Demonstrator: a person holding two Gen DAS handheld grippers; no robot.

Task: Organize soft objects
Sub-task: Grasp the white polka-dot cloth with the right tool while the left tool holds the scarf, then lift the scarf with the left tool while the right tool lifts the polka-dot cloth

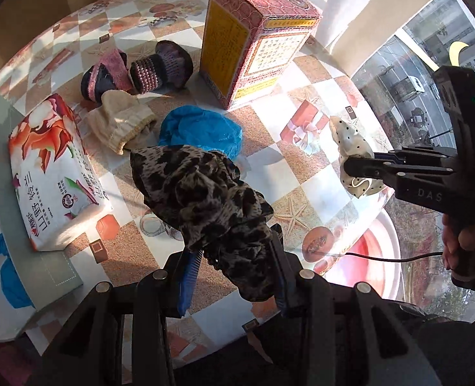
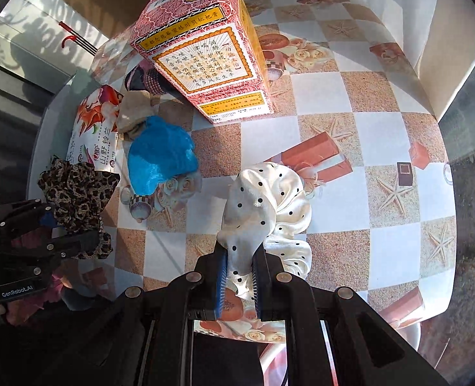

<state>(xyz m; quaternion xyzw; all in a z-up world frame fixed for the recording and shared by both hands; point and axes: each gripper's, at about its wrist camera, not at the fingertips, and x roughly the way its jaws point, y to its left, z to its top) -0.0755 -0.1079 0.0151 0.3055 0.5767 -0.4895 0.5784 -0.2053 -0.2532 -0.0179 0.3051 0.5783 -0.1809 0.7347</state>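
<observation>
Pinching fabric on both sides, the grippers are seen above the checkered tablecloth (image 2: 382, 103). A leopard-print scrunchie (image 1: 205, 199) is clamped between the partly closed pads of the left gripper (image 1: 234, 276), near the blue cloth (image 1: 202, 132) and tissue pack (image 1: 51, 167). A white polka-dot scrunchie (image 2: 269, 212) is gripped by the nearly closed right gripper (image 2: 239, 276), below the red patterned box (image 2: 205, 54).
</observation>
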